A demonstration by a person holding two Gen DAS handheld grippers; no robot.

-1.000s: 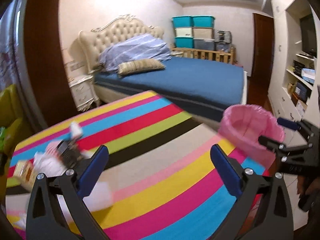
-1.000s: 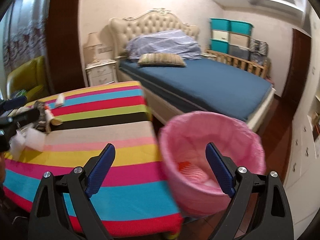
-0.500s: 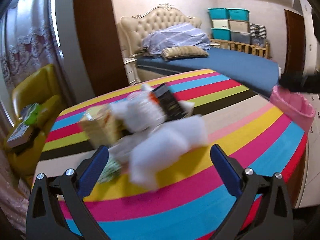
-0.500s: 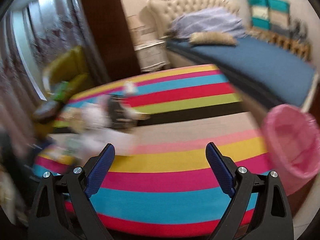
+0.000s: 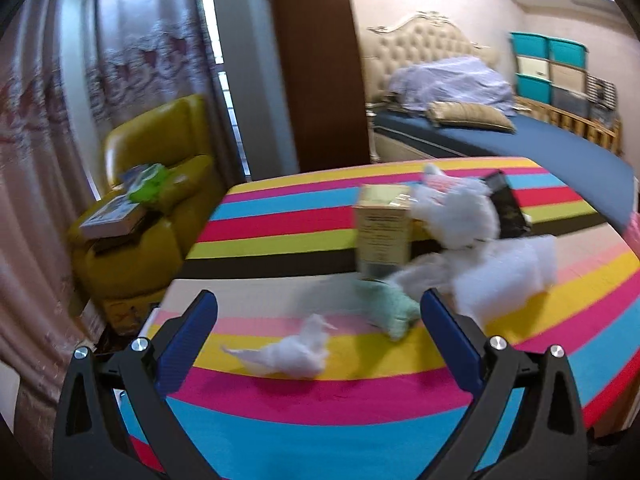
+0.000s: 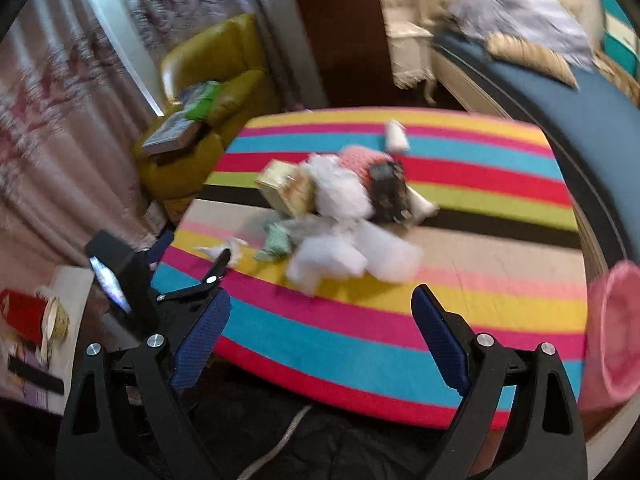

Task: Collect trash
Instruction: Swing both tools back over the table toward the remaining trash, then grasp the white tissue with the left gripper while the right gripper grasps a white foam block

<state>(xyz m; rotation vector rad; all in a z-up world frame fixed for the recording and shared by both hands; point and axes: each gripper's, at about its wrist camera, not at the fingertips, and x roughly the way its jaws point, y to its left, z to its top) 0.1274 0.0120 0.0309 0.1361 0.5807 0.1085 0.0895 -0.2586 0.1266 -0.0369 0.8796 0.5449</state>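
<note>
A heap of trash lies on the striped tablecloth: a yellow carton, white wads, a black packet, white foam and a green crumpled piece. A lone white tissue lies nearer the table's left end. My left gripper is open, low over the cloth, with the tissue between its fingers and untouched. My right gripper is open and empty above the table's near edge, short of the heap. The right wrist view shows the left gripper beside the tissue. The pink-lined bin stands at the table's right end.
A yellow armchair with books and a green item stands past the table's left end, before patterned curtains. A bed lies behind the table. A low white surface with a red object sits at the lower left.
Both views have swung left, away from the pink bin and onto the trash heap. My left gripper has come over the lone tissue. My right gripper has risen, still open.
</note>
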